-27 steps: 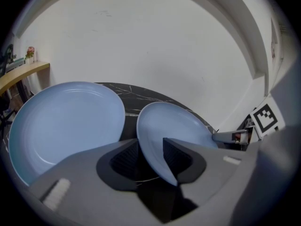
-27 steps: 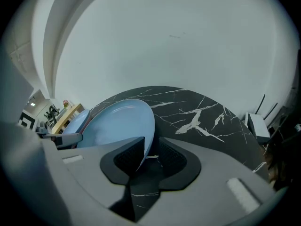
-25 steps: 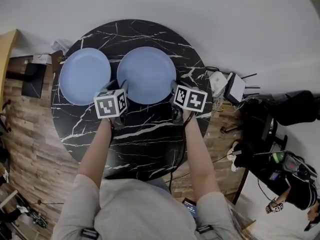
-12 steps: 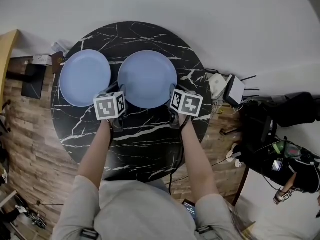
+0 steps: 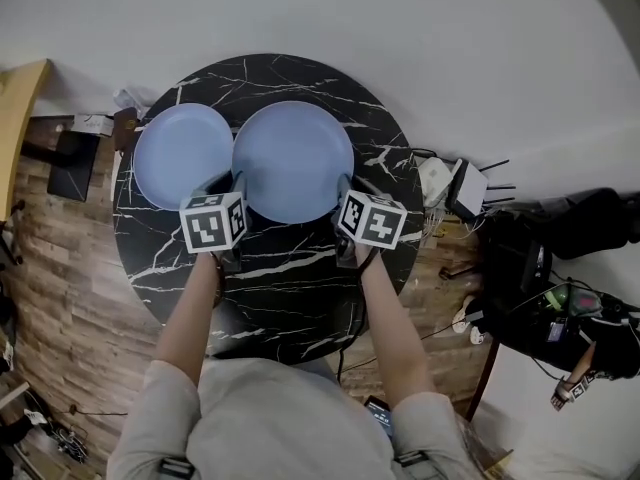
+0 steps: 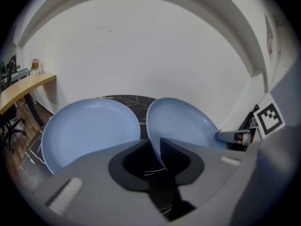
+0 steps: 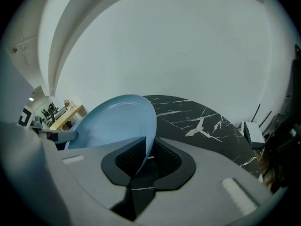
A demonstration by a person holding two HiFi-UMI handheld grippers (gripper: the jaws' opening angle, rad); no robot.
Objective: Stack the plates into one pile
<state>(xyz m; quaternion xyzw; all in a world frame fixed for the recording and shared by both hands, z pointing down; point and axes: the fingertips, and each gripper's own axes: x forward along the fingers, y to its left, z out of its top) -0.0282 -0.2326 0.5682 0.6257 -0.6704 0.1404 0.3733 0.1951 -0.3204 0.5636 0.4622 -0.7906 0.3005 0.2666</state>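
Gripping right plate [image 5: 292, 161] face-up by opposite rims | left claw [image 5: 234, 182] just closed on it | right claw [image 5: 345, 184] clamped

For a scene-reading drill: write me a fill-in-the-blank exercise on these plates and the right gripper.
___ blue plates are in view.
The right gripper is shut on the rim of one plate, the ___ of the two in the head view.
The round black table has ___ veins.
Missing words: two; right; white.

Bright, even indoor light with soft shadows. Fisheye bending curves every edge. Both gripper views sit inside dark round vignettes, and their near foregrounds are blurred.
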